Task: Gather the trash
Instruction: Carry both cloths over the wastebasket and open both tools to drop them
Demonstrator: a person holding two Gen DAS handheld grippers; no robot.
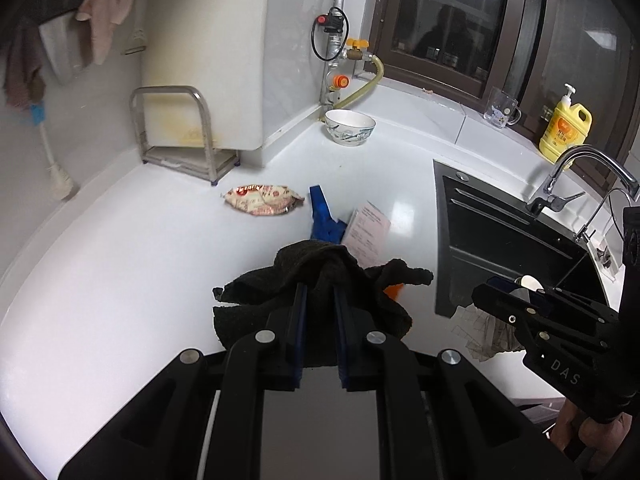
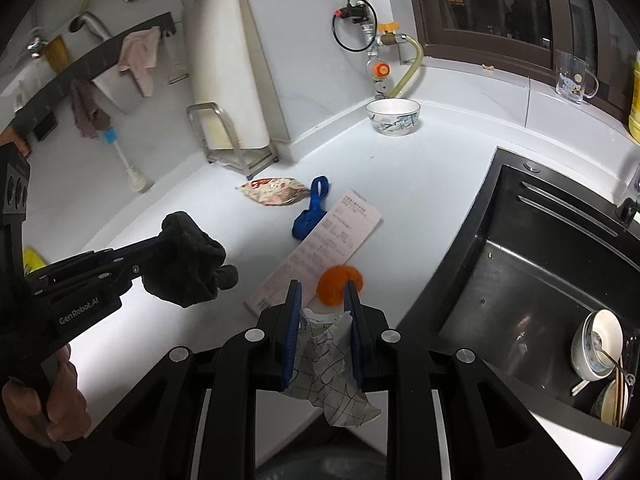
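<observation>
Left wrist view. We are listing the left gripper (image 1: 320, 292), its jaws pinching a black cloth (image 1: 320, 272) held clear above the white counter (image 1: 120, 280). Lying on the counter beyond it: a red-and-white snack wrapper (image 1: 262, 199), a blue plastic item (image 1: 323, 216) and a printed paper slip (image 1: 366, 236), the blue item touching the slip's left edge. A patterned bowl (image 1: 350, 127) is standing in the far corner, and a black sink (image 1: 504, 240) is sitting to the right. The right gripper (image 1: 516, 292) is showing at the right edge, gripping crumpled checked paper (image 1: 480, 328).

Right wrist view. We are listing the right gripper (image 2: 320, 292), jaws narrowly set and clamping the checked paper (image 2: 324, 360). An orange round object (image 2: 338, 286) is lying just past its fingertips, on the slip (image 2: 332, 240). The left gripper (image 2: 160, 248) is holding the cloth (image 2: 188, 264) at left. The wrapper (image 2: 274, 192) and blue item (image 2: 312, 208) are lying farther back.
</observation>
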